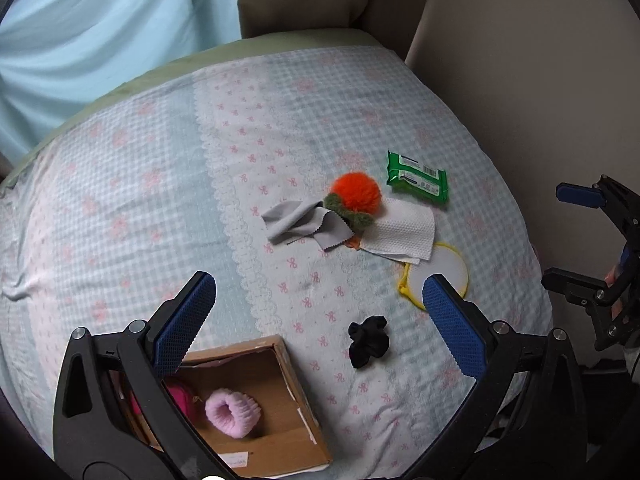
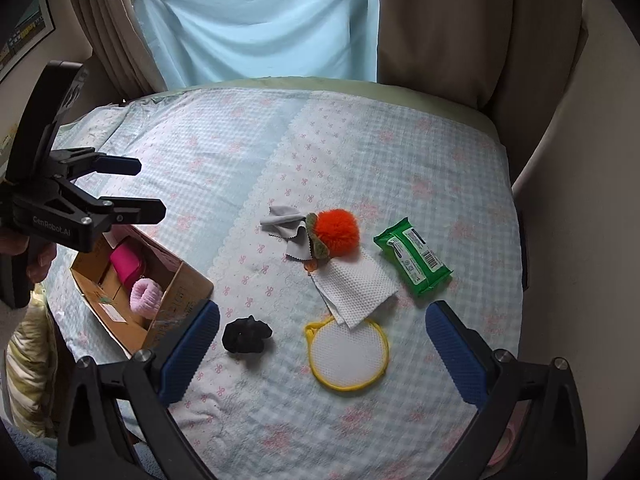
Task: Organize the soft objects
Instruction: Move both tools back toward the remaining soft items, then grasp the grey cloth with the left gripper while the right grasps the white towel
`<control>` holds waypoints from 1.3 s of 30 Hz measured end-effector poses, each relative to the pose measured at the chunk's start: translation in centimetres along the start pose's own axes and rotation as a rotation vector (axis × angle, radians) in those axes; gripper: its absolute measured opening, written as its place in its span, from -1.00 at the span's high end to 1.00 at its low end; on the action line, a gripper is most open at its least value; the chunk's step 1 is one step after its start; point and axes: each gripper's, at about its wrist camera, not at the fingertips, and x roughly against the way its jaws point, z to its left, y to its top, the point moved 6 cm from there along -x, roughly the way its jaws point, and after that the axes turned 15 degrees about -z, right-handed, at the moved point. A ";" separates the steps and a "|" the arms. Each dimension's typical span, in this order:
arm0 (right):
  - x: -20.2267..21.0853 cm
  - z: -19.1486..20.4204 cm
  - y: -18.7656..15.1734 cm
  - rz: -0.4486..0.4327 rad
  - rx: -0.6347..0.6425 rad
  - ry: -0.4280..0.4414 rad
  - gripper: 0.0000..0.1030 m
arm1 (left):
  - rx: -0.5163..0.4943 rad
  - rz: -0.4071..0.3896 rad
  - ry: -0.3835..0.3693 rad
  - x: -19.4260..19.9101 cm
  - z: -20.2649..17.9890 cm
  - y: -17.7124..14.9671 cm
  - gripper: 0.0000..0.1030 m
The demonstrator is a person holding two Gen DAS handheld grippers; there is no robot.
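Hovering over the bed (image 2: 400, 152), both the left gripper (image 1: 320, 320) and right gripper (image 2: 322, 350) have fingers spread, holding nothing. The crumpled black fabric scrunchie (image 2: 247, 334) lies just beside the brown cardboard box (image 2: 176, 292); a shallow pinch could snag the checked sheet instead.

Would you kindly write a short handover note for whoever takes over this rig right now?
Left tool: open, empty, above the brown cardboard box.
Right tool: open, empty, over the bed.
Done: fluffy pink scrunchie and a magenta item are in the box.
Left on the checked bedsheet: black scrunchie, round white pad with yellow rim, white textured cloth overlapping it, orange pompom, grey cloth, green wipes pack.
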 end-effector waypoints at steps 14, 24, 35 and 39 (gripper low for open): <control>-12.1 -4.7 -5.2 0.107 0.075 0.088 -1.00 | -0.323 0.238 -0.184 -17.6 0.6 -1.1 -0.91; -19.4 -5.7 -7.8 0.185 0.079 0.115 -1.00 | -0.410 0.339 -0.265 -24.9 0.9 -3.7 -0.77; -23.2 -5.9 -9.4 0.246 0.063 0.122 -0.76 | -0.436 0.298 -0.286 -27.2 0.6 -4.6 -0.37; -23.4 -6.0 -9.5 0.247 0.089 0.088 -0.34 | -0.461 0.276 -0.275 -27.4 0.6 -3.9 0.15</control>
